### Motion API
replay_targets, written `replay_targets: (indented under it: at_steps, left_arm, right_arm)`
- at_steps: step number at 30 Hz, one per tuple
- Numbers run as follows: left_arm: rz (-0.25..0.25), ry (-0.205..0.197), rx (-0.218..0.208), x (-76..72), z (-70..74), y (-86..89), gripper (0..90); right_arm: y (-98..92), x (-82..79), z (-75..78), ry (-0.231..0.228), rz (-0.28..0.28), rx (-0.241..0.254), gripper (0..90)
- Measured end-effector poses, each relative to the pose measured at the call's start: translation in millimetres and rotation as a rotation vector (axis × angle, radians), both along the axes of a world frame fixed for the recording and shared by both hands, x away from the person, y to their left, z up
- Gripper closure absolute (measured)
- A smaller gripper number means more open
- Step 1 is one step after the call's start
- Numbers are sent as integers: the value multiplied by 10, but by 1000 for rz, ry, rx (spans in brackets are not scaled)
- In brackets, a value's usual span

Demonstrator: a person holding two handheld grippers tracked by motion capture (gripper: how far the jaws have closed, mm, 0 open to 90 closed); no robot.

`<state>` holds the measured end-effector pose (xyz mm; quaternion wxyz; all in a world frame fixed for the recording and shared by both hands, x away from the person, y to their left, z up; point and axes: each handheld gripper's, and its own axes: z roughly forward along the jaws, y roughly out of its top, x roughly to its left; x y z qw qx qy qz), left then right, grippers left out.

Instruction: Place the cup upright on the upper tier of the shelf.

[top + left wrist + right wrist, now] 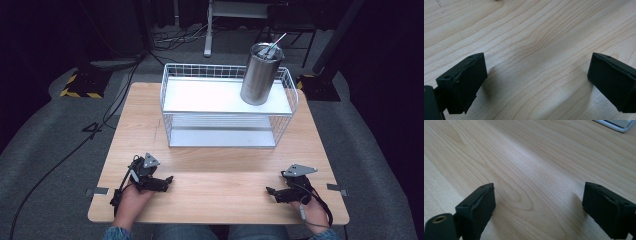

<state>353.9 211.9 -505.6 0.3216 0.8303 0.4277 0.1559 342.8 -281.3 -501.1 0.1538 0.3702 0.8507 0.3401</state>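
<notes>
A steel tumbler [261, 73] with a straw stands on the top shelf of a white wire rack [227, 105], toward its right end. My left gripper [167, 182] rests low on the wooden table [220, 165] near the front left, held in a hand. Its jaws stand wide apart over bare wood, the gripper [536, 72] open and holding nothing. My right gripper [271, 193] lies near the front right, pointing left. It too is open [539, 202], with only tabletop between its jaws.
The rack stands at the table's back middle; its lower shelf [222, 136] holds nothing. A corner of the rack's base [616, 126] peeks into the right gripper view. Cables [60, 160] trail over the grey floor at left. Table edges lie close behind both hands.
</notes>
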Motion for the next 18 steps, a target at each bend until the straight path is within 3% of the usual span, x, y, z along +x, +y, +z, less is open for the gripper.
replay_targets:
  at_steps: [3,18]
  left_arm:
    - [1,-1,-1,-1,-1,-1,30]
    - [1,0,0,-1,-1,-1,30]
  right_arm:
    - [-19,-1,-50,-27,-2,27,52]
    - [-27,-11,-57,-21,-45,21,10]
